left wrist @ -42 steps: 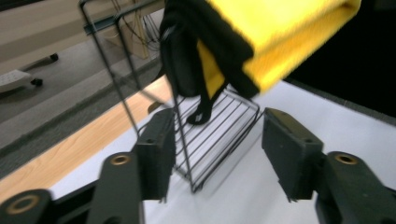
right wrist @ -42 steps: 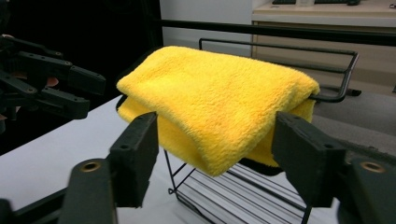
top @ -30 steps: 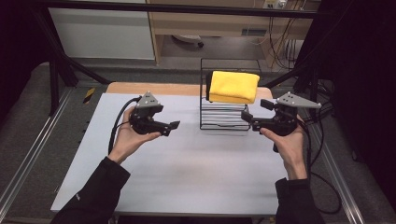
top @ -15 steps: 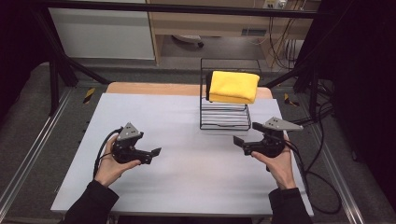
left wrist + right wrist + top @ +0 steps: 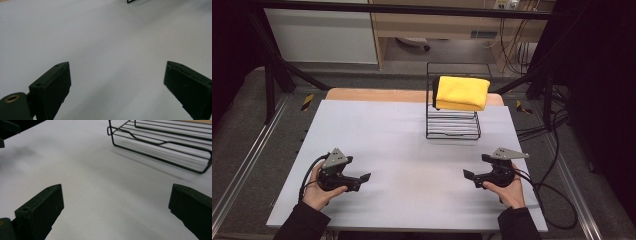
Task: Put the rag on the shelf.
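One yellow cloth (image 5: 462,92) lies folded on top of the black wire rack (image 5: 453,127), at the far side of the white table (image 5: 402,145). It looks soft and light, so I think it would bend and droop when lifted. It should not break or slip much. A good place to grab it is the near edge of the fold, where the layers sit together, or one corner for each tool.

One rack, one table, two tools. The left gripper (image 5: 364,178) and the right gripper (image 5: 468,175) sit low near the table, close to the person and well away from the cloth. Both have their jaws spread wide apart, with nothing between them, and they have just been opening.
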Motion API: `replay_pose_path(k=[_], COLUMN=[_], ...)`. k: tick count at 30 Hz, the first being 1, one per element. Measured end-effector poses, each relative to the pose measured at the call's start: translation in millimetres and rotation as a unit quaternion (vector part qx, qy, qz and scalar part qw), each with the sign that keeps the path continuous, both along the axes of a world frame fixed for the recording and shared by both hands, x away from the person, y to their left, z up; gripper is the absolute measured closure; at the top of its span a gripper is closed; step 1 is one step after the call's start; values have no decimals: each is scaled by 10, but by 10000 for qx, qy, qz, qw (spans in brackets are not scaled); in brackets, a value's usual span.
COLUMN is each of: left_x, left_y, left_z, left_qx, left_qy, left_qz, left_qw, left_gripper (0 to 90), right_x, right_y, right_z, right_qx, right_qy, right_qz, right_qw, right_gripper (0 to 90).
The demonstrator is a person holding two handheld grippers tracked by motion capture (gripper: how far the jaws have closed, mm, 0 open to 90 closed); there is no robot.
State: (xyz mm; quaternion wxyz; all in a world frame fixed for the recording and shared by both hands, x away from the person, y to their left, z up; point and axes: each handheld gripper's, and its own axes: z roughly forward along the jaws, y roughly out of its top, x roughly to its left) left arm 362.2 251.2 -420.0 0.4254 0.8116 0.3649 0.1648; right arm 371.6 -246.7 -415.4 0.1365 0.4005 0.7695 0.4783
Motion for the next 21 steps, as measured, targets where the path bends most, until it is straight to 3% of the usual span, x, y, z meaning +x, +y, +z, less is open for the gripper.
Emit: replay_pose_path(k=[11,14,21], left_x=[-71,-72,-88], left_y=[150,171,182], left_z=[-155,-189,-234], left_qx=[-42,-33,42], left_qy=[108,133,173], left_qz=[-70,-53,-71], left_qw=[9999,9999,9998], left_gripper=[77,78,78], right_x=[-159,-181,-210], right_y=[-208,-262,-273], right_z=[-271,-297,-293], right_qx=[-212,-120,-69], right_qy=[187,241,134], right_qz=[174,127,172], right_qw=[9994,9996,9997], right_gripper=[8,8,7])
